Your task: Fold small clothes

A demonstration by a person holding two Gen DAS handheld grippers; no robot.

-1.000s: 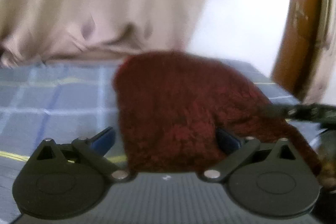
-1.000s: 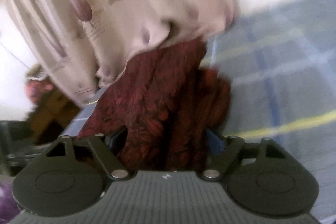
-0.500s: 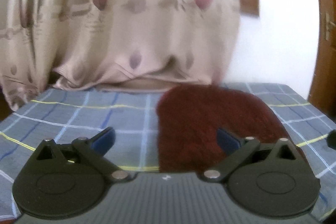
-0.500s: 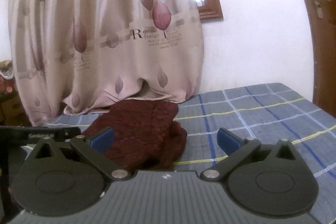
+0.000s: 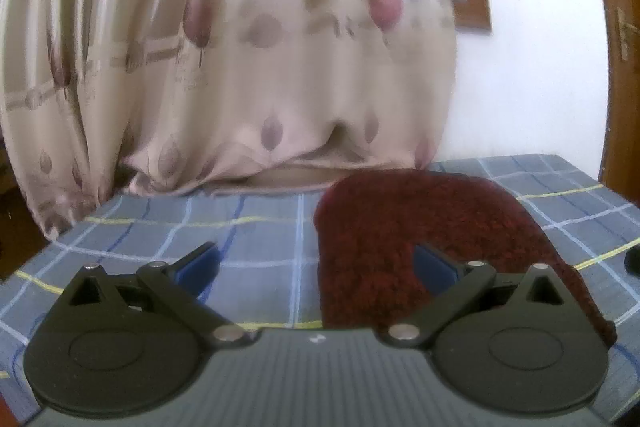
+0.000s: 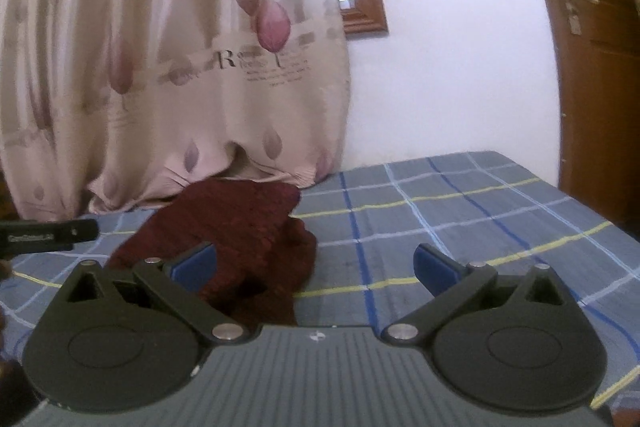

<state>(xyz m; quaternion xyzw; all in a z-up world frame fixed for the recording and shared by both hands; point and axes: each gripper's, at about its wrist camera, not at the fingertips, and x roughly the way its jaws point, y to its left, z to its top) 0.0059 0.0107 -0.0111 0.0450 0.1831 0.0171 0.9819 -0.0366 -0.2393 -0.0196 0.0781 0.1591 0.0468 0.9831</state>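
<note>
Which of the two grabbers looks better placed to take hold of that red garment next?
Probably the left gripper: the red garment lies partly between its open fingers. The right gripper is open too, with the garment off to its left.

Dark red knit garment [image 5: 404,227] [image 6: 244,231], folded, flat on plaid sheet.

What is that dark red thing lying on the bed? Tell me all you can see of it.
The red garment is a small piece of clothing in dark maroon with a fuzzy, knit-like look. It lies loosely heaped on the blue checked sheet, its rounded far edge close to the hem of the curtain; whether they touch is unclear. Folds and a bulge show on its right side. Both the left gripper and the right gripper are open, and neither holds it.
</note>
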